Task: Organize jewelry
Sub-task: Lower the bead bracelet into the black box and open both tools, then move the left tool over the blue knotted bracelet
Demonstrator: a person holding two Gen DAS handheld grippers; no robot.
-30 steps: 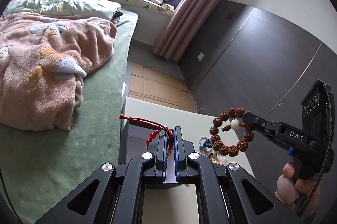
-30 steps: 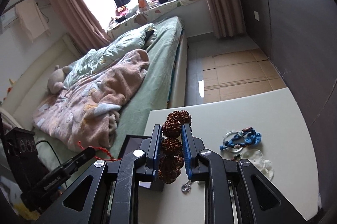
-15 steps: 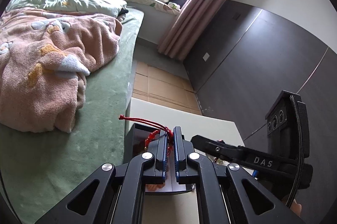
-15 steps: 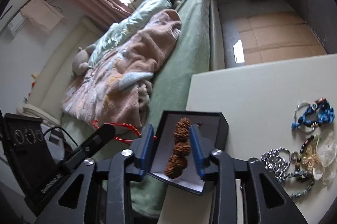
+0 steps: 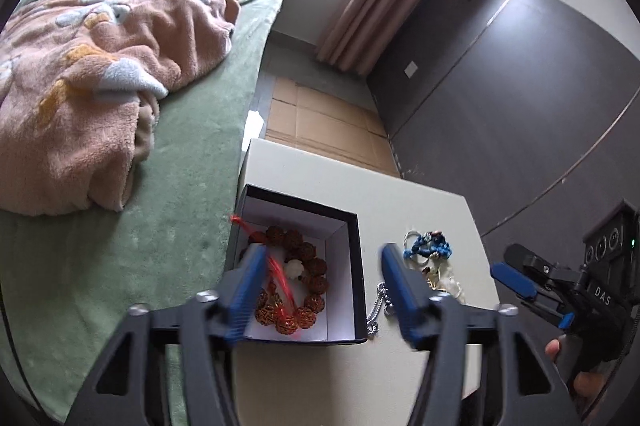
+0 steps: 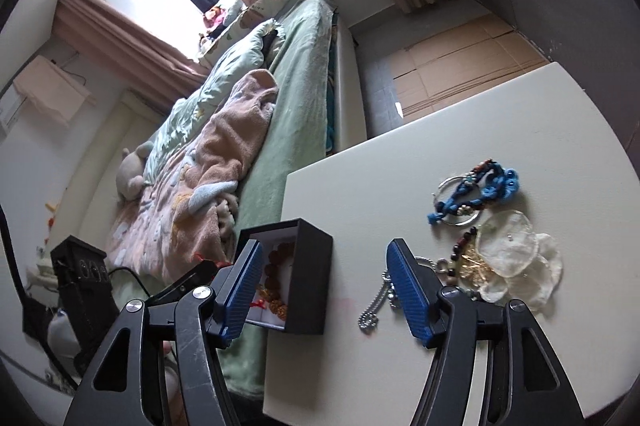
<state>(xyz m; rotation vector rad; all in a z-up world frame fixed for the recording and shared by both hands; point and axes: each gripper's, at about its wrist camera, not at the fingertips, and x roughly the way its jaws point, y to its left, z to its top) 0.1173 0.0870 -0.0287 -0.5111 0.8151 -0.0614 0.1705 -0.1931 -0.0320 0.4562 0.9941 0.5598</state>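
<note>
As both claws spread empty, bead bracelet (image 5: pixel 298 282) lies in box (image 5: pixel 344 266) below left claw (image 5: pixel 324 290).

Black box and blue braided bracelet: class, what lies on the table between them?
In the right wrist view, bare table separates the black box and blue braided bracelet; nearer the camera, a silver ball chain.

We see a black box (image 5: pixel 340 226) that is white inside, with brown beads (image 5: pixel 308 258) and a red string (image 5: pixel 280 278). Our gripper pads (image 6: pixel 408 294) are blue
</note>
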